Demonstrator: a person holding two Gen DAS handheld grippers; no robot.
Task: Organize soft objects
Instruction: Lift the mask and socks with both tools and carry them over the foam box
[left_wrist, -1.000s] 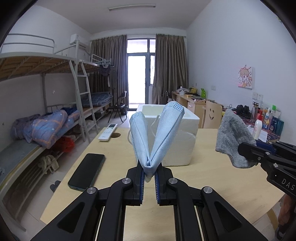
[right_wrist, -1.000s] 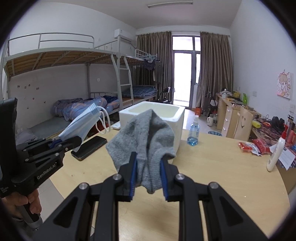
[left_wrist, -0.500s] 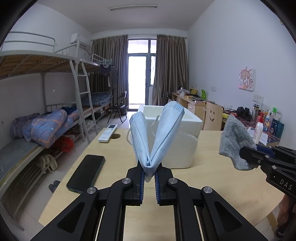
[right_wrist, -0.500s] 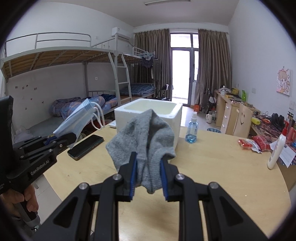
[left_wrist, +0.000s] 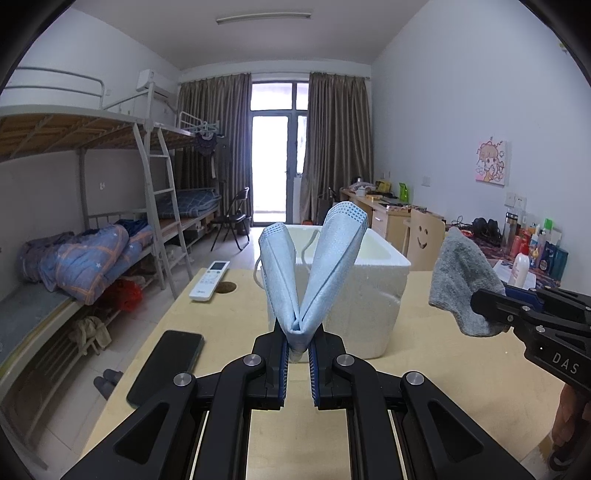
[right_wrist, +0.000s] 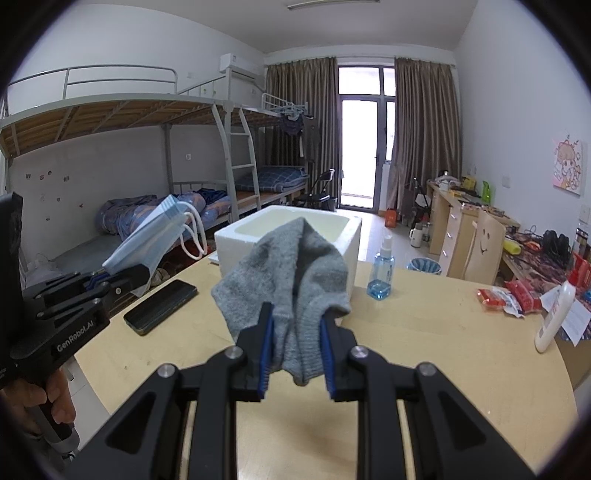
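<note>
Left gripper (left_wrist: 297, 356) jaws clamp a folded pale-blue face mask (left_wrist: 314, 266); right gripper (right_wrist: 297, 352) jaws clamp a grey knitted sock (right_wrist: 291, 280), both held above the table (right_wrist: 424, 332). White foam box (right_wrist: 291, 236) at 12 o'clock shows nothing inside from here: both drops likely remain.

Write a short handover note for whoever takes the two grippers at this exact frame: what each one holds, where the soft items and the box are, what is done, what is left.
Left gripper: fingers shut on the folded blue face mask, held in the air above the table.
Right gripper: fingers shut on the grey sock, also in the air.
White foam box: open, on the table just ahead of both grippers; what is inside is not visible.
Done: both soft items are picked up.
Left: neither is in the box yet; probably carry each over the opening and release.
Leave alone: the phone, remote and spray bottle on the table.
</note>
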